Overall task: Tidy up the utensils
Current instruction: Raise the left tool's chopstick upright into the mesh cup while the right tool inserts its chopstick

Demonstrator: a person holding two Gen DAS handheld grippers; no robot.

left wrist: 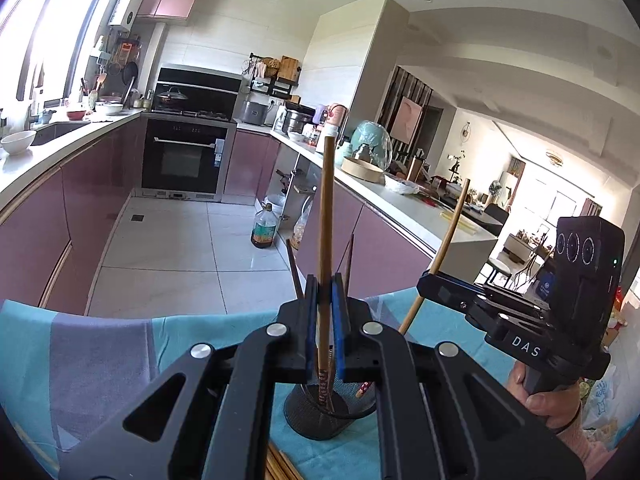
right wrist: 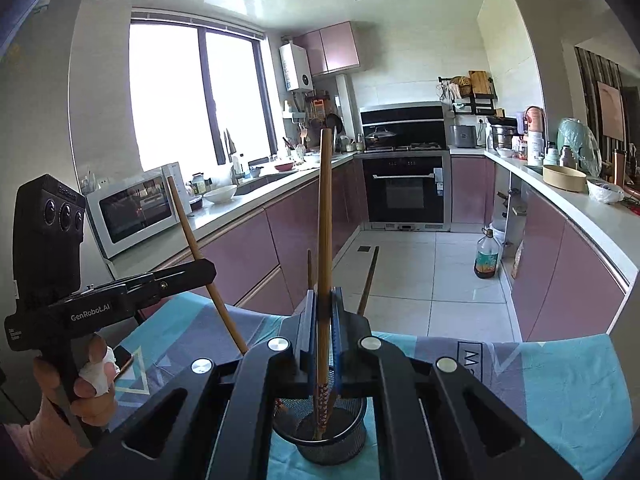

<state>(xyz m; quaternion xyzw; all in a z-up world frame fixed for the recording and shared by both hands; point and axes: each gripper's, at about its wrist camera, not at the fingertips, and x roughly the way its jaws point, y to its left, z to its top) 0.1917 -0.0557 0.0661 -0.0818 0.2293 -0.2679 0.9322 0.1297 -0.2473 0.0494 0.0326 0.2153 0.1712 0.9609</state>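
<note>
A black mesh cup (left wrist: 320, 412) stands on the blue and grey cloth, also in the right wrist view (right wrist: 320, 436). My left gripper (left wrist: 325, 284) is shut on a bamboo chopstick (left wrist: 325, 216) held upright, its patterned lower end inside the cup. My right gripper (right wrist: 324, 300) is shut on another bamboo chopstick (right wrist: 324, 208), also upright with its patterned end in the cup. Each gripper shows in the other's view, the right (left wrist: 424, 280) and the left (right wrist: 208, 268). Two dark chopsticks (right wrist: 370, 276) stand in the cup behind.
More chopsticks (left wrist: 280, 466) lie on the cloth (left wrist: 100, 360) by the cup. Beyond the table edge are the tiled kitchen floor, purple cabinets, an oil bottle (right wrist: 486, 258) on the floor, a microwave (right wrist: 134, 212) and cluttered counters.
</note>
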